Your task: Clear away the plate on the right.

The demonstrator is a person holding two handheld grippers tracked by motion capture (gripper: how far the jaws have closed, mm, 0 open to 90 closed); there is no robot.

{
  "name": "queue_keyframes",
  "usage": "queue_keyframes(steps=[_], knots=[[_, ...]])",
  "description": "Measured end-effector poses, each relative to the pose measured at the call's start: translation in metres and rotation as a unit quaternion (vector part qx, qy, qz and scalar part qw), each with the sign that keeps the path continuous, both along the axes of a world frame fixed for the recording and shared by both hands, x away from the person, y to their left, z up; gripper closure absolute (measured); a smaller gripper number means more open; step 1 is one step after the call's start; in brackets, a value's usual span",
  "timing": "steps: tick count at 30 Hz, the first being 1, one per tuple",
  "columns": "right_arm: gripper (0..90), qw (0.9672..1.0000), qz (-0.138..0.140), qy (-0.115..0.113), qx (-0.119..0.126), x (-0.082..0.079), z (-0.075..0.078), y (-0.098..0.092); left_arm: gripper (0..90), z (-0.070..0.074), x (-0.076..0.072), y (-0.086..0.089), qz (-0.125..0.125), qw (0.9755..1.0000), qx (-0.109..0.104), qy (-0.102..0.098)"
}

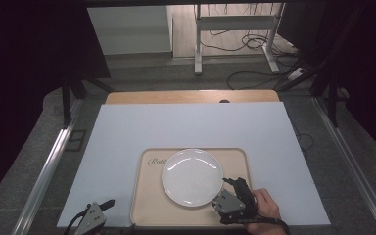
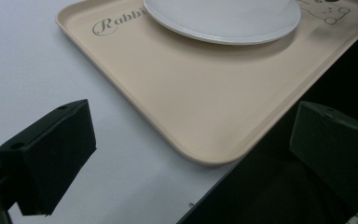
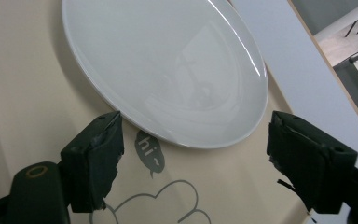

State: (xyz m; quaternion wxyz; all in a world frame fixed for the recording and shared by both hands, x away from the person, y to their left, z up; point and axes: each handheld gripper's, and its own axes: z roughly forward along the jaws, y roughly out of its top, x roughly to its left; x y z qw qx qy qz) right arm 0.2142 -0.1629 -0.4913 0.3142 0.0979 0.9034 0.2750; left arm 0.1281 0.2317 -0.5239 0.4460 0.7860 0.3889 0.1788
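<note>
The white plate (image 1: 192,176) lies flat in the middle of the beige tray (image 1: 144,205), which sits at the near edge of the white desk (image 1: 127,127). The right claw (image 1: 223,190) stands spread at the plate's near right rim, pinching nothing. The left claw (image 1: 108,202) waits spread, empty, by the tray's near left corner. Judging from this, any next grip should straddle the thin rim squarely, one pad above and one beneath, then close gently so the glazed plate doesn't skid.
</note>
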Motion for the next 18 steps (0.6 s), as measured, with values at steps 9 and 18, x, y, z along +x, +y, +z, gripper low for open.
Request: queue_keyframes(steps=[9, 18], knots=[[10.5, 0.9993, -0.014, 0.018, 0.029, 0.004, 0.002, -0.007, 0.0, 0.0, 0.0, 0.0, 0.0, 1.0, -0.001, -0.001], [5.8, 0.9962, -0.035, 0.043, 0.067, 0.008, 0.002, -0.02, 0.0, 0.0, 0.0, 0.0, 0.0, 1.0, -0.001, -0.001]])
